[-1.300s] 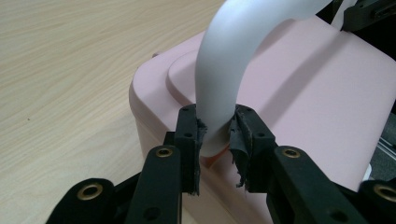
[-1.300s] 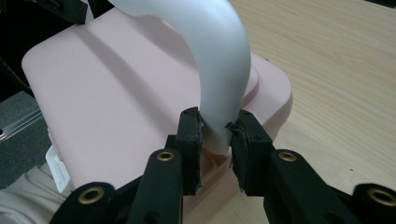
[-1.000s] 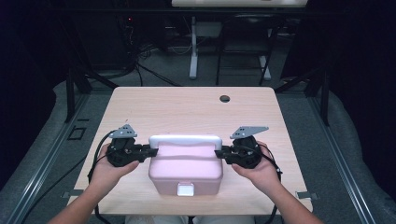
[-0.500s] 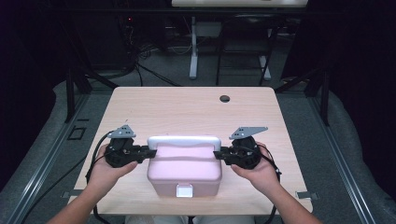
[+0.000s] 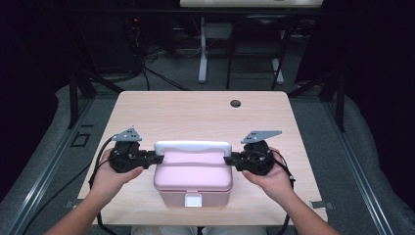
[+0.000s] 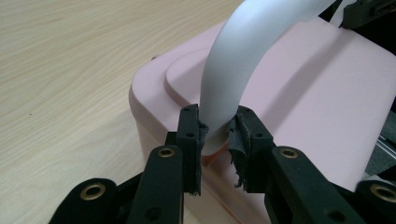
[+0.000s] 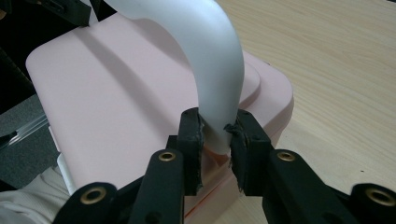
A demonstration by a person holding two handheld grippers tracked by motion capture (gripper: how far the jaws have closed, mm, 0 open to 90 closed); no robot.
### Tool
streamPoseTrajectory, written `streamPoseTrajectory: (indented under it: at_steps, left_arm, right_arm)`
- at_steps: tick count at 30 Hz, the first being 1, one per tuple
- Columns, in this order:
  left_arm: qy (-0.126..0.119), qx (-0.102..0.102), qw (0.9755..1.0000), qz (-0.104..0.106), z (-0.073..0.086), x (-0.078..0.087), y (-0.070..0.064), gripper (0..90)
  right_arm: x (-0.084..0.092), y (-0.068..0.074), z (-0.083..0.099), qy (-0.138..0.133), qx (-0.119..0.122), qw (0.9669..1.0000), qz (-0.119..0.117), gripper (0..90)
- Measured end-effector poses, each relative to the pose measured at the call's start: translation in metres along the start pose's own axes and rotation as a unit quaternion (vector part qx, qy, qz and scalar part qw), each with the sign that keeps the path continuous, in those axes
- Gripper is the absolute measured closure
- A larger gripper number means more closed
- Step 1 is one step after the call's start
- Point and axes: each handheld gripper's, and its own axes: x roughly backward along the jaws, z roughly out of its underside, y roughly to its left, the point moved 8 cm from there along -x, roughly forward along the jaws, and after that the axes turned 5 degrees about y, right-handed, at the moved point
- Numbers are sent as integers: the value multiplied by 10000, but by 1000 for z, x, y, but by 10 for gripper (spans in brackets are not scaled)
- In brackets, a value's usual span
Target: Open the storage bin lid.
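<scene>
A pink lidded box (image 5: 193, 178) sits on the light wooden worktop (image 5: 195, 115) near its front edge, squarely between the two tongs. Its white arched handle (image 5: 193, 146) stands upright across the lid, and each end of that handle is caught by one of the tongs. In the left gripper view the left tongs (image 6: 217, 140) are closed on the handle's foot (image 6: 219, 112), the worn pads pressing on it from both sides just above the pivot at the box's side. The right tongs (image 7: 215, 133) do the same on the opposite foot (image 7: 219, 105), jaws partly closed to the thickness of the white strap.

Gripping low at both ends, rather than at the middle of the arch, probably keeps the box level and stops it swinging, since the load is shared evenly between the hands. Both hands lie level with the lid, wrists turned inward, so the tongs point at each other. The box's white latch (image 5: 193, 199) faces the person. A small dark hole (image 5: 235, 104) lies well beyond the tongs.
</scene>
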Motion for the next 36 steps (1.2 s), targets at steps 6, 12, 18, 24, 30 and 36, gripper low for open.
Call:
streamPoseTrajectory:
  at_steps: [6,12,18,24,30,36]
  left_arm:
    - [19,12,10000,17,-1,1,0,736]
    - [22,1,10000,30,-4,3,0,734]
    - [-27,17,10000,23,-6,4,0,719]
    - [-116,6,9999,31,-5,10,0,676]
    - [-172,-15,9999,-8,0,21,1,669]
    - [-128,51,9999,-20,12,26,3,699]
  right_arm:
    - [1,-1,-1,6,-37,10000,-20,746]
    - [3,-1,-5,-33,-71,10000,-36,747]
    - [4,-1,-6,-28,-143,9999,-63,747]
    - [5,-1,-6,8,-171,9998,-106,748]
    - [5,-1,-6,5,-187,9998,-120,748]
    - [7,-1,-8,-22,-221,9997,-143,749]
